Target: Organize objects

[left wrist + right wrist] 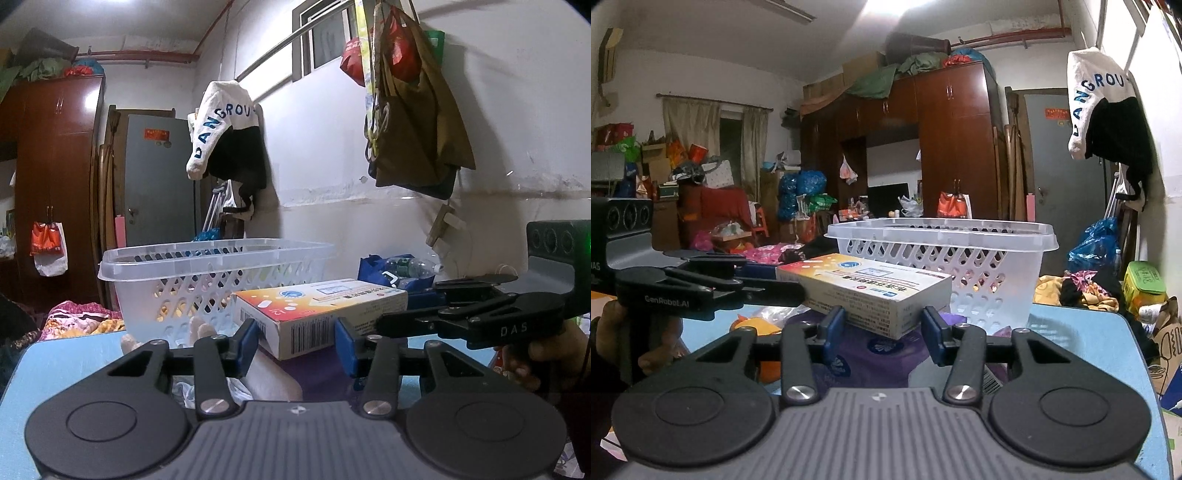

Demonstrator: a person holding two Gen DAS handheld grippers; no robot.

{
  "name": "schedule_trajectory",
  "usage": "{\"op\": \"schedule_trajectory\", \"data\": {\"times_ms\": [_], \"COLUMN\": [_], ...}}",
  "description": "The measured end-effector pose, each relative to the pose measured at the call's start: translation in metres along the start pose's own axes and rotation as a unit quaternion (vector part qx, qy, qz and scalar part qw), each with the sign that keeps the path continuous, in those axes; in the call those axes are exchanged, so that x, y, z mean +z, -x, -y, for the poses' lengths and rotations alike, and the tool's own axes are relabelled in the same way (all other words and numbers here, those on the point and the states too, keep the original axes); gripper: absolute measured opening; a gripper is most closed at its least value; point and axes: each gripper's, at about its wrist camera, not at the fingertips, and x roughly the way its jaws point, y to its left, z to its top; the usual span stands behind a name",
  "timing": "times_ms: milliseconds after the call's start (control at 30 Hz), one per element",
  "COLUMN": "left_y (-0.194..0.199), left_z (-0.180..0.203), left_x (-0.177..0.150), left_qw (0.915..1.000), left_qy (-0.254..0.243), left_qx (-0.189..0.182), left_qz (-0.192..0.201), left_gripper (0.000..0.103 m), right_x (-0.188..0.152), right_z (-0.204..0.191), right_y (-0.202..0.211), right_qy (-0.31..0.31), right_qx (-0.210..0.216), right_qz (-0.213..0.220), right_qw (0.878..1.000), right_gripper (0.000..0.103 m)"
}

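Medicine box (320, 314) sat at desk (70, 360) centre before white basket (207, 273) | step: two-handed pickup, lift into basket judged next, needing level, matched rise | left gripper (298, 341) and right gripper (882, 326) near level, jaws of each closed on opposite box ends.

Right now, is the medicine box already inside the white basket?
No, the medicine box sits outside and in front of the white basket, between the blue fingers of the right gripper.
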Motion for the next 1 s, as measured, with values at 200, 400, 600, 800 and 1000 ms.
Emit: {"op": "schedule_trajectory", "data": {"times_ms": [200,400,600,800,1000], "left_y": [0.002,0.003,0.006,0.01,-0.003], "left_z": [0.0,-0.001,-0.002,-0.003,-0.016], "left_x": [0.0,0.0,-0.001,0.016,0.077], "left_qw": [1.0,0.9999,0.9999,0.9996,0.9988], "left_qy": [-0.002,-0.004,-0.004,-0.009,-0.022], "left_qx": [-0.003,-0.005,-0.008,-0.007,0.0], "left_qz": [0.006,0.009,0.013,0.025,0.043], "left_gripper": [0.049,0.049,0.049,0.049,0.049], "right_x": [0.0,0.0,0.0,0.017,0.078], "right_z": [0.0,0.0,0.001,0.0,0.009], "right_y": [0.001,0.0,0.0,0.0,-0.01], "right_qy": [0.0,0.0,0.001,0.016,0.044], "right_qx": [-0.001,-0.001,-0.002,-0.006,-0.02], "right_qz": [0.0,0.0,0.001,0.006,0.013], "right_qw": [1.0,1.0,1.0,1.0,0.999], "right_gripper": [0.049,0.049,0.049,0.049,0.049]}}
